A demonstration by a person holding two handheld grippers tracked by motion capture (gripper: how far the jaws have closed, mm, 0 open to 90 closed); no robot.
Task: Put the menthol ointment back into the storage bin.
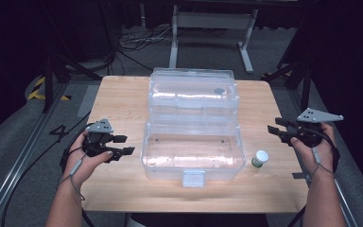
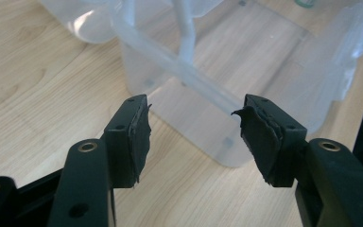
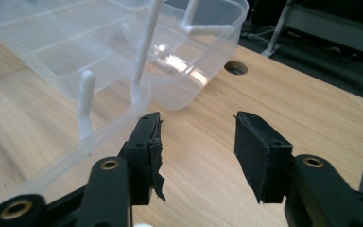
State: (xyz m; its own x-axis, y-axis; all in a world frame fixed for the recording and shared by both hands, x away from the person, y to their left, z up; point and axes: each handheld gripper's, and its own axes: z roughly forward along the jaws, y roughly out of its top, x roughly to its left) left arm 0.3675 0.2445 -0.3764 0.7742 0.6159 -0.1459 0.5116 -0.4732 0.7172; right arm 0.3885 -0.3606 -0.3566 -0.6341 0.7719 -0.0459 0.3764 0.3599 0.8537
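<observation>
- On the table (image 1: 123, 94) a clear box (image 1: 193, 151) stands mid-way, lid thrown back, nothing seen inside.
- Left of the box, the left gripper (image 1: 125, 145) hovers, jaws wide and empty, aimed at the box's end wall.
- Right of it, the right gripper (image 1: 275, 133) likewise gapes empty.
- A small white bottle (image 1: 260, 158) stands just beside the box's right front corner, below the right gripper.

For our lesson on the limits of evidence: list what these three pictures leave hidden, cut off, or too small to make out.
- Small bottle, high view: label print too small to read.
- The same bottle, left tool view: cut off by the top edge.
- Clear plastic box, high view: glare and see-through walls blur its inner dividers.
- Dark round spot at the box's far tray, high view: too small to identify.
- Right tool, high view: pads too small to see.
</observation>
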